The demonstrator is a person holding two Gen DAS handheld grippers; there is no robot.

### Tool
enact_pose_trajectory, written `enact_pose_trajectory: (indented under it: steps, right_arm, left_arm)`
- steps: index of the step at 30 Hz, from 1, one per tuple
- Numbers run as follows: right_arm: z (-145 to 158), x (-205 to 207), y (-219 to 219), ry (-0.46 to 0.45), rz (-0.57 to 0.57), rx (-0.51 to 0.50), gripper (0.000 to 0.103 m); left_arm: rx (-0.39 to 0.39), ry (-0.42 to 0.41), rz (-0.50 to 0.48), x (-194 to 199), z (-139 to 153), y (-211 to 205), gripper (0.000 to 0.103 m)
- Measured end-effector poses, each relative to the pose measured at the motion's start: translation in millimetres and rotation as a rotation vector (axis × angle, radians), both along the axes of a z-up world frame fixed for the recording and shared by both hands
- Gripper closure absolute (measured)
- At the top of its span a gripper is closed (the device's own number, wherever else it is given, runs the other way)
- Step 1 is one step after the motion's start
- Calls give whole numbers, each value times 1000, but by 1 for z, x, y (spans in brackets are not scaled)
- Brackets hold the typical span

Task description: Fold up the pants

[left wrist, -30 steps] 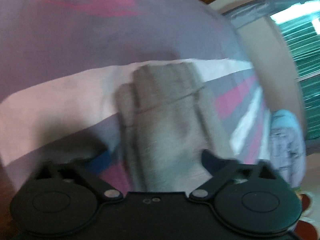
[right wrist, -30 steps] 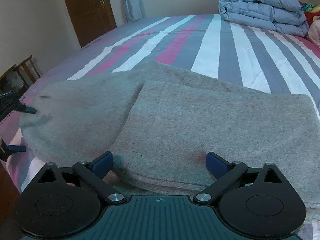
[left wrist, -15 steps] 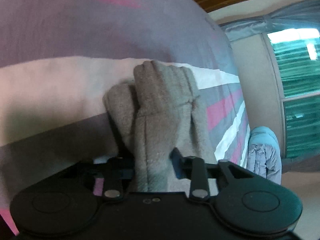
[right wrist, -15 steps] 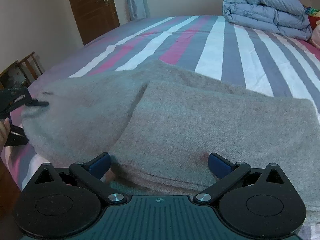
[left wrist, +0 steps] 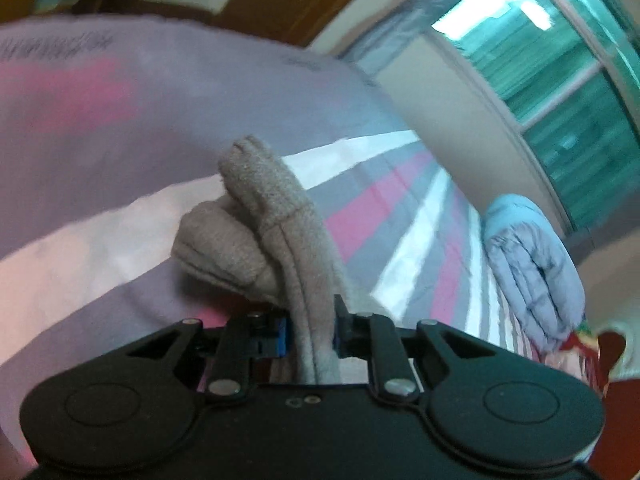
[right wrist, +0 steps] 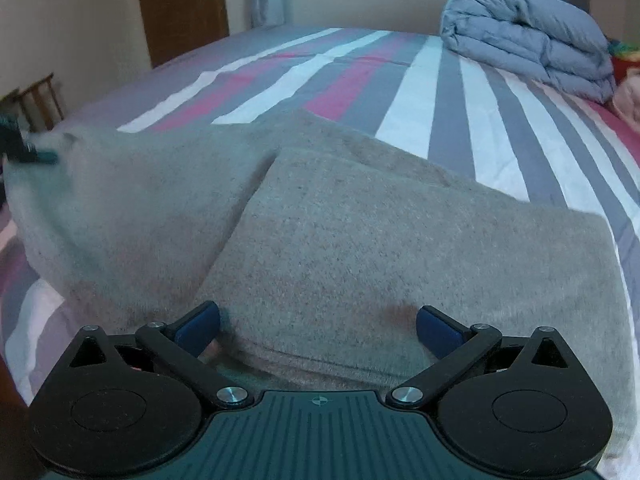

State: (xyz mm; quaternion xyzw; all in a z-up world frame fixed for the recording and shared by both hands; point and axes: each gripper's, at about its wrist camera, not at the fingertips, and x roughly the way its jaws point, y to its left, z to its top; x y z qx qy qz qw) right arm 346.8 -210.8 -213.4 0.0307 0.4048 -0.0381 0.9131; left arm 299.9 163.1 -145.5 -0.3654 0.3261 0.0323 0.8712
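Grey fleece pants (right wrist: pixel 360 240) lie on the striped bed, one part folded over the other. My left gripper (left wrist: pixel 312 334) is shut on the hemmed end of the pants (left wrist: pixel 280 216) and holds it raised off the bed; it also shows at the far left of the right wrist view (right wrist: pixel 24 150), at the lifted left edge. My right gripper (right wrist: pixel 318 326) is open, its blue pads resting low at the near edge of the folded layer, holding nothing.
The bed sheet (right wrist: pixel 424 84) has grey, white and pink stripes. A folded blue-grey duvet (right wrist: pixel 528 36) lies at the far right of the bed. A wooden door (right wrist: pixel 180 4) and a chair (right wrist: pixel 38 98) stand to the left, and a window (left wrist: pixel 580 92) behind.
My left gripper closed on the pants' end and lifted it up off the bed. The right gripper stayed open in about the same place.
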Motion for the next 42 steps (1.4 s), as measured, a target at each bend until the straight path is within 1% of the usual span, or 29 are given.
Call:
enact_pose_trajectory:
  steps: [3,4,7,9,10,12,14,16,17,19,20,21,22,23,24,25,26,28,29,30,32,34,36,38,40,41,42]
  right_arm:
    - [1,-2,-2,-7,5,11,0]
    - [1,-3,-3,-11,4,19,0]
    - [7,-14,-13,-51,-16,82,0]
    - [12,-22,-23,-76,-50,104,1]
    - [16,-27,-30,-90,-68,119,1]
    - [23,-39,-50,-108,-118,162,1]
    - [33,-52,-77,-131,-174,207,1]
    - [42,-69,-107,-148,-226,236,1]
    - [46,-77,-120,-157,-246,249,1]
    - [52,-95,-147,-175,-274,307,1]
    - [55,-103,-157,-182,-287,330,1]
    - [58,-111,-165,-192,-294,354,1]
    - [60,-118,-173,-202,-296,381,1]
    - [62,-123,-179,-209,-291,417,1]
    - [62,-125,-183,-211,-283,463,0]
    - [62,-127,-186,-210,-276,507,1]
    - [61,-127,-186,-212,-274,545,1]
    - [59,-125,-185,-204,-269,625,1]
    - [59,-124,-184,-203,-262,652,1]
    - [58,-121,-181,-195,-258,668,1]
    - [57,-115,-177,-169,-259,677,1]
    - [53,-108,-173,-136,-274,682,1]
    - [50,-102,-170,-119,-302,658,1]
    - [51,-97,-169,-114,-341,604,1]
    - [54,-92,-166,-113,-360,571,19]
    - [52,-88,-166,-103,-368,578,29]
    - [50,-85,-167,-95,-380,598,30]
  left_arm:
    - [108,-70,-86,0,27,-31,95]
    - [141,-101,-135,-1,37,-46,93]
    - [218,-170,-276,-2,60,-96,93]
    - [254,-203,-372,-5,68,-133,93]
    - [271,-209,-440,-6,70,-157,93]
    - [297,-205,-542,-11,64,-198,93]
    - [322,-182,-655,-19,51,-241,93]
    - [337,-135,-744,-26,32,-276,93]
    - [360,-96,-786,-31,20,-293,93]
    - [443,-33,-857,-41,0,-318,91]
    - [508,-17,-879,-46,-9,-329,89]
    - [562,-28,-874,-51,-10,-333,89]
    - [593,-43,-875,-57,-9,-336,82]
    - [594,-45,-879,-60,-5,-335,75]
    - [576,-37,-883,-61,-1,-333,72]
    - [545,-28,-890,-62,5,-329,65]
    - [532,-33,-883,-64,9,-323,52]
    - [561,-68,-827,-67,17,-318,34]
    - [573,-81,-797,-70,22,-310,34]
    - [568,-78,-775,-70,26,-304,34]
    - [541,-47,-717,-65,27,-284,34]
    - [533,2,-654,-48,23,-269,34]
    - [495,57,-593,-37,17,-248,34]
    - [460,89,-552,-28,12,-237,34]
    - [460,132,-527,-19,3,-232,33]
    - [457,154,-529,-15,-3,-230,33]
    - [453,165,-531,-12,-7,-231,33]
